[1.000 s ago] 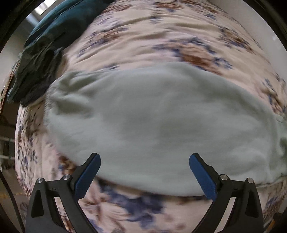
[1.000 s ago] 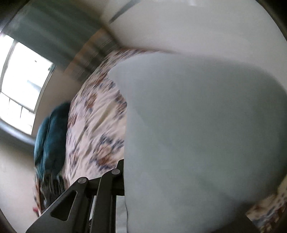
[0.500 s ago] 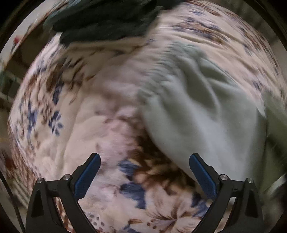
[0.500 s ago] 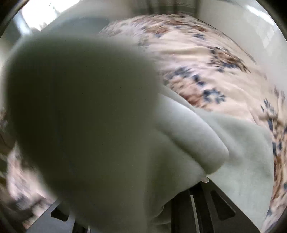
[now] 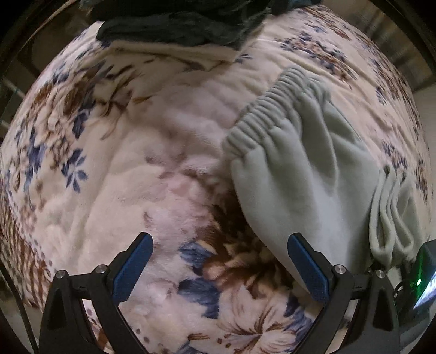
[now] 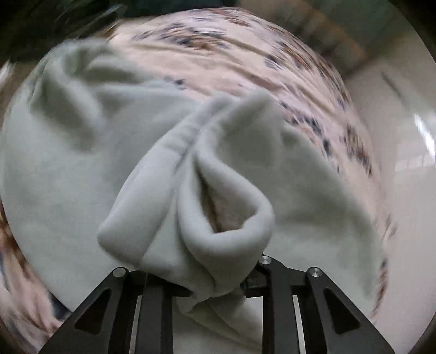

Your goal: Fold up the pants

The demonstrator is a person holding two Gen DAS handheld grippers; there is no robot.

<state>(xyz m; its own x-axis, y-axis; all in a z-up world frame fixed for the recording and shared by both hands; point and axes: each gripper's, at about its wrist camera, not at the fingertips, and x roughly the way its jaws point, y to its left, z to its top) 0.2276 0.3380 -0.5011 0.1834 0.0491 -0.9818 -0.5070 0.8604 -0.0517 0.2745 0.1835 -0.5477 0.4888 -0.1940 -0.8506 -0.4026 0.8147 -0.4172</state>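
The pale grey-green fleece pants [image 5: 299,174] lie on the cream plush blanket with blue and brown flowers [image 5: 136,163], ahead and to the right of the left gripper [image 5: 220,268], whose blue-padded fingers [image 5: 308,269] stand wide apart and hold nothing. The ribbed elastic waistband [image 5: 261,114] is the far end; the garment's long axis runs from there back toward the right fingertip, so its near edge sits just beside that pad while the left pad hangs over bare blanket. The right gripper [image 6: 215,283] is the nearer one: it is clamped on a bunched fold of the pants [image 6: 190,204], the cloth filling the gap between its black arms, with the rest spread beyond. A dark teal garment pile [image 5: 179,24] lies well apart at the far edge.

One second ago the pants spanned the whole gap between the left fingers; now they sit off to the right, with the waistband showing. In the right view the lifted cloth has dropped from covering the lens to a fold at the fingers.
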